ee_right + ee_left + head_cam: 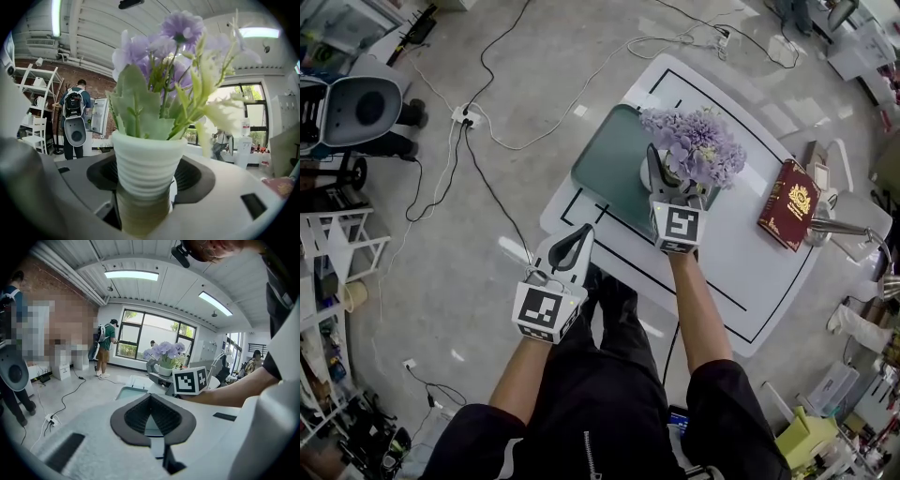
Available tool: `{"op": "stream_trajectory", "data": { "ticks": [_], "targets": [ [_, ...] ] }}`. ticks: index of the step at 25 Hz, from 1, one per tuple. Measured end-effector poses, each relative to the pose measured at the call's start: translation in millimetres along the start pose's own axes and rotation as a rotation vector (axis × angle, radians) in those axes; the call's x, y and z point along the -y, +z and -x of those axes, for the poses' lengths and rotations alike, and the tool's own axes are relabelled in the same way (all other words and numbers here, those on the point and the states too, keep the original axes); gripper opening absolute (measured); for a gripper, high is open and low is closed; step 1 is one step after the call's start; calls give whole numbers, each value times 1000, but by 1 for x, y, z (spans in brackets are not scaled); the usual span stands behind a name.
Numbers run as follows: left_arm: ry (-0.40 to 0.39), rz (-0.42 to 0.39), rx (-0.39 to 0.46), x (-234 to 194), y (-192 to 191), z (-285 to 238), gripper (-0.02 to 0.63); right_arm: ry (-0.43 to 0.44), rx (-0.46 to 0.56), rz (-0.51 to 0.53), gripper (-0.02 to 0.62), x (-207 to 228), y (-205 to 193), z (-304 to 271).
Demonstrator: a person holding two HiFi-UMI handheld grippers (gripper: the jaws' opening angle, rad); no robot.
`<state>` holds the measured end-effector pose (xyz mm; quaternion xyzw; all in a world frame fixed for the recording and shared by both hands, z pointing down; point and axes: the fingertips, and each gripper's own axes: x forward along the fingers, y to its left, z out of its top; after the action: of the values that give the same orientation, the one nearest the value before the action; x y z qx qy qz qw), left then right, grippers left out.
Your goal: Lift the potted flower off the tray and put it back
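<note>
Potted flower [149,164] — between right jaws

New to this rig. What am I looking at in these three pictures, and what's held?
No robot: a person holds a two-finger gripper in each hand. The head view is from a camera on their head, looking down; the other two cameras ride on the grippers, looking along the fingers. The white table carries a green tray, a red book and the potted flower, over the tray. The right gripper has its fingers wide either side of the white pot, apparently not squeezing. The left gripper is shut and empty.
</note>
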<state>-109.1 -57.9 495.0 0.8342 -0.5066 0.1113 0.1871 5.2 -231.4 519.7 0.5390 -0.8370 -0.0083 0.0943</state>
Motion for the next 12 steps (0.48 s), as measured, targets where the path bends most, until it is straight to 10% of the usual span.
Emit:
{"op": "stream_trajectory", "data": {
  "ticks": [12],
  "targets": [
    [-71, -21, 17, 20, 14, -5, 5, -49, -76, -65, 288, -4, 1, 54]
  ]
}}
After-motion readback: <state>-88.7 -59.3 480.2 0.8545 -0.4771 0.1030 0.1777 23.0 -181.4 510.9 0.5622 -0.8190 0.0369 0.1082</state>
